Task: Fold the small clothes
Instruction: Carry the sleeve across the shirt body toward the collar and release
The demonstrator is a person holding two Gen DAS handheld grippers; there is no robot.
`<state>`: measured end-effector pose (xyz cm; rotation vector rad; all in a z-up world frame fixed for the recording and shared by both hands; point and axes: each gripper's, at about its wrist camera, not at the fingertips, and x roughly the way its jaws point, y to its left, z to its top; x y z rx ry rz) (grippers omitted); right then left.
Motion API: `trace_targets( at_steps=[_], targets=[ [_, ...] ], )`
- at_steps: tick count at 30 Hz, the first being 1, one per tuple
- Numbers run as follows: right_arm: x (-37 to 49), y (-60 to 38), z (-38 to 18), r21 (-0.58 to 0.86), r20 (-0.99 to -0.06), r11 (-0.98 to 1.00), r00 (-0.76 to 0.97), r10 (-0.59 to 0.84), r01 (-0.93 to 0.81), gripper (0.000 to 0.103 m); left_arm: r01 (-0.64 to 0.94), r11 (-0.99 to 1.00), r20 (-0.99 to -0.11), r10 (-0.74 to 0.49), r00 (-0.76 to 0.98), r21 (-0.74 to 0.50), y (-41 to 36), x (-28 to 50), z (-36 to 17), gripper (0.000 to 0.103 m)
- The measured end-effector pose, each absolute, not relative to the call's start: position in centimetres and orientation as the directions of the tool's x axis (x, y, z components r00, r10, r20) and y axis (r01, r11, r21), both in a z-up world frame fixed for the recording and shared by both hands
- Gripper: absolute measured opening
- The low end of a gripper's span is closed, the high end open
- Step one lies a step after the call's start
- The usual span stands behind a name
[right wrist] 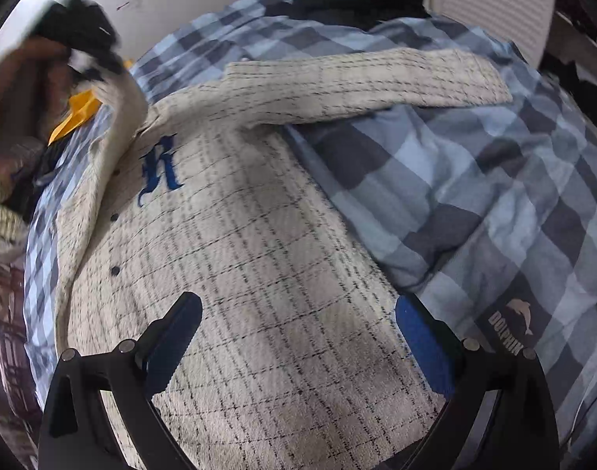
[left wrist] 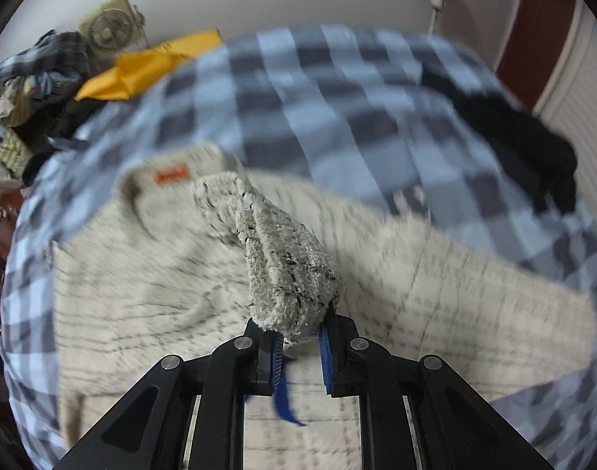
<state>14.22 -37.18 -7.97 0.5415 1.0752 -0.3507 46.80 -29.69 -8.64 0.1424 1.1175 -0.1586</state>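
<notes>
Left wrist view: our left gripper [left wrist: 298, 337] is pinching a fold of the cream jacket [left wrist: 290, 270] at lower centre, above the checked bedspread [left wrist: 337, 78].

Right wrist view: our right gripper [right wrist: 298, 337] is hovering wide open and empty over the jacket, centre frame.

I see open checked bed [right wrist: 513, 196] to the right of the cream jacket [right wrist: 278, 274], free for passing. A clothes heap [left wrist: 32, 90] and yellow envelope [left wrist: 141, 70] crowd the far left; black garments [left wrist: 533, 149] block the far right.
</notes>
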Motion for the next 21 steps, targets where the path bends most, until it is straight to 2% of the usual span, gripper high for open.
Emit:
trace_targets(
  at_steps=[2,5,6,7,8,9,16,18,21],
  targets=[
    [14.1,-37.6,-8.0,0.253,-0.896,0.803,0.443,-0.016,0.54,0.098,0.206,0.976,-0.912,-0.022,0.409,0.069,-30.9,46.2,-11.8,0.017],
    [13.9,-38.0,-7.9,0.24,-0.896,0.79,0.442,-0.044,0.564,0.098,0.258,0.965,-0.952,-0.043,0.303,0.038,-31.8,45.5,-14.9,0.023],
    [13.9,-38.2,-7.9,0.239,-0.894,0.783,0.445,-0.053,0.574,0.098,0.281,0.96,-0.962,-0.063,0.266,0.015,-31.9,45.2,-15.6,0.031],
    [13.8,-38.3,-7.8,0.241,-0.892,0.779,0.447,-0.057,0.58,0.098,0.305,0.952,-0.968,-0.095,0.231,-0.02,-32.1,44.7,-16.0,0.049],
    [13.8,-38.4,-7.8,0.247,-0.89,0.773,0.453,-0.058,0.585,0.098,0.316,0.947,-0.969,-0.134,0.208,-0.063,-32.2,44.3,-16.0,0.06],
    [13.7,-38.5,-7.7,0.256,-0.886,0.766,0.46,-0.059,0.589,0.098,0.313,0.946,-0.967,-0.155,0.204,-0.085,-32.2,44.1,-15.9,0.078],
    [12.7,-38.7,-5.9,0.264,-0.842,0.748,0.524,-0.128,0.608,0.098,0.271,0.928,-0.891,-0.334,0.307,-0.254,-30.9,42.2,-7.8,0.08],
    [12.5,-38.8,-5.6,0.265,-0.837,0.74,0.528,-0.142,0.618,0.098,0.293,0.928,-0.867,-0.332,0.372,-0.229,-30.0,41.6,-4.9,0.085],
    [12.3,-39.1,-5.5,0.279,-0.84,0.726,0.526,-0.133,0.629,0.098,0.275,0.958,-0.863,-0.205,0.463,-0.079,-28.0,42.2,-2.8,0.103]
  ],
)
